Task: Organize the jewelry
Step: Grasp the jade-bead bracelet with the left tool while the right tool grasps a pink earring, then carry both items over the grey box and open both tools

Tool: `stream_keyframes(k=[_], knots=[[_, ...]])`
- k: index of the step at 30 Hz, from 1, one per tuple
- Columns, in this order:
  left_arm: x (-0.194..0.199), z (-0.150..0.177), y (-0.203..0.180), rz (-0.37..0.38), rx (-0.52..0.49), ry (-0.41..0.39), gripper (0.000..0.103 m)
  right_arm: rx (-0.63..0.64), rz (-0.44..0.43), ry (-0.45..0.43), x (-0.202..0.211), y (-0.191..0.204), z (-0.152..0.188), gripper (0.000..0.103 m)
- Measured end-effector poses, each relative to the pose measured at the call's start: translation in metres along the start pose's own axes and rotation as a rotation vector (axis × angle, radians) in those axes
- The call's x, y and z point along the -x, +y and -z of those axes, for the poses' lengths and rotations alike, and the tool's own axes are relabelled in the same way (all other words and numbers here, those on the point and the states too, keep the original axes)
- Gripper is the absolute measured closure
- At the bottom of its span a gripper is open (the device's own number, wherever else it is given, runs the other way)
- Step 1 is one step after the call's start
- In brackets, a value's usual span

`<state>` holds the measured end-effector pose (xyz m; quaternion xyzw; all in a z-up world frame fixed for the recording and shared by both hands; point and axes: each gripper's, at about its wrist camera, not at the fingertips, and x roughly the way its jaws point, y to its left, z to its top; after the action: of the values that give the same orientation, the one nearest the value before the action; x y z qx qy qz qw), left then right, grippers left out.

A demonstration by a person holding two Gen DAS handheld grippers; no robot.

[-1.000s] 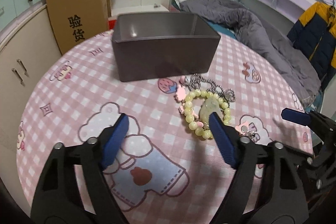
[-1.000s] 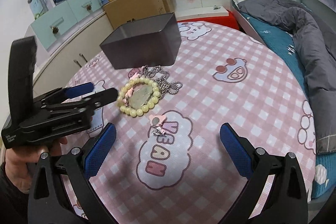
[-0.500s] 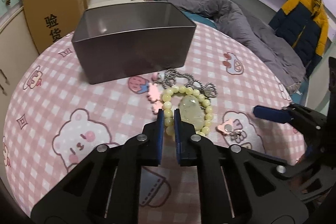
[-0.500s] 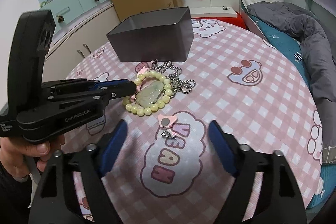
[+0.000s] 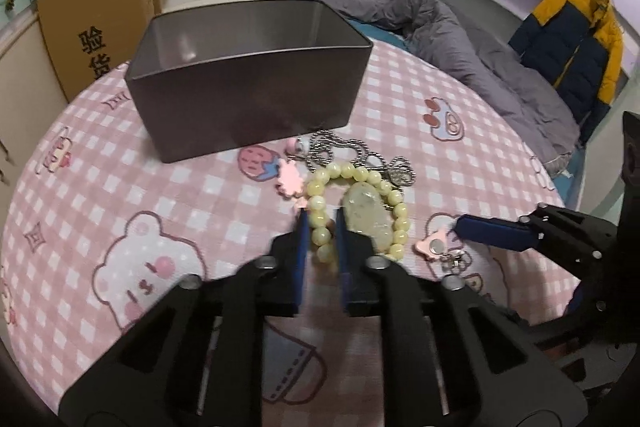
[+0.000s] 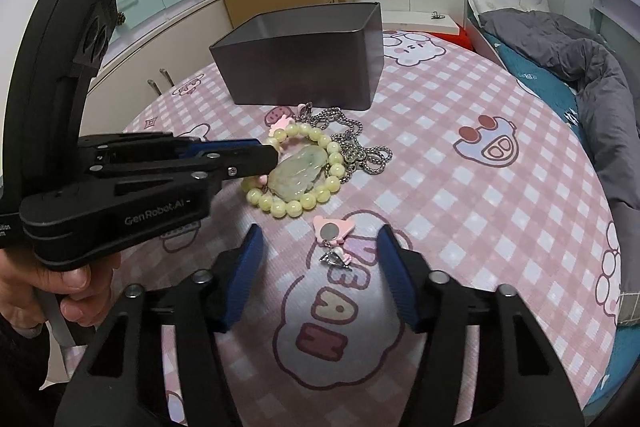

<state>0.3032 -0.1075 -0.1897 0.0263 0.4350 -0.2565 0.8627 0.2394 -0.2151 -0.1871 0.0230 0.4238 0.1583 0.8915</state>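
Pale yellow-green beads, round and glossy, sit pinched between the left tongs point(image 5: 320, 227): they grip the near side of the bracelet point(image 5: 356, 207), which lies on the bench point(image 5: 160, 187) around a waxy, carved jade pendant point(image 5: 366, 215), just in front of the grey metal box point(image 5: 248, 95). The pick-up seems just begun; next comes a lift and a carry over the box's rim, and the smooth beads may slip. The right tongs point(image 6: 320, 267) hang spread around a pink clip point(image 6: 332, 231), not touching it. A steel ball chain point(image 6: 356, 151) tangles beside the bracelet.
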Motion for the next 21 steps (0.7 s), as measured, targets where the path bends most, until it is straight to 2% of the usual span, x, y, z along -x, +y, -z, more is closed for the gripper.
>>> stream_keyframes(k=[2,3,5,14,18,20,21], knots=[[0.003,0.001,0.001,0.007,0.007,-0.009,0.094,0.004,-0.001,0.002,0.0,-0.001,0.0,0.068],[0.007,0.001,0.001,0.013,0.008,-0.016,0.094,0.008,-0.001,0.004,0.0,0.0,0.0,0.078],[0.015,0.001,0.002,0.019,0.007,-0.031,0.094,0.014,-0.009,0.007,0.0,0.0,0.0,0.089],[0.063,-0.003,0.005,0.058,0.013,-0.123,0.094,0.015,-0.025,-0.021,0.014,-0.004,-0.003,0.094],[0.077,-0.003,0.011,0.044,0.023,-0.147,0.094,0.019,-0.021,-0.024,0.016,-0.005,-0.004,0.094],[0.08,-0.001,0.014,0.037,0.029,-0.151,0.094,0.026,-0.018,-0.009,0.015,-0.004,-0.003,0.093],[0.082,0.0,0.016,0.032,0.033,-0.152,0.094,0.021,-0.008,-0.01,0.015,-0.004,-0.002,0.089]])
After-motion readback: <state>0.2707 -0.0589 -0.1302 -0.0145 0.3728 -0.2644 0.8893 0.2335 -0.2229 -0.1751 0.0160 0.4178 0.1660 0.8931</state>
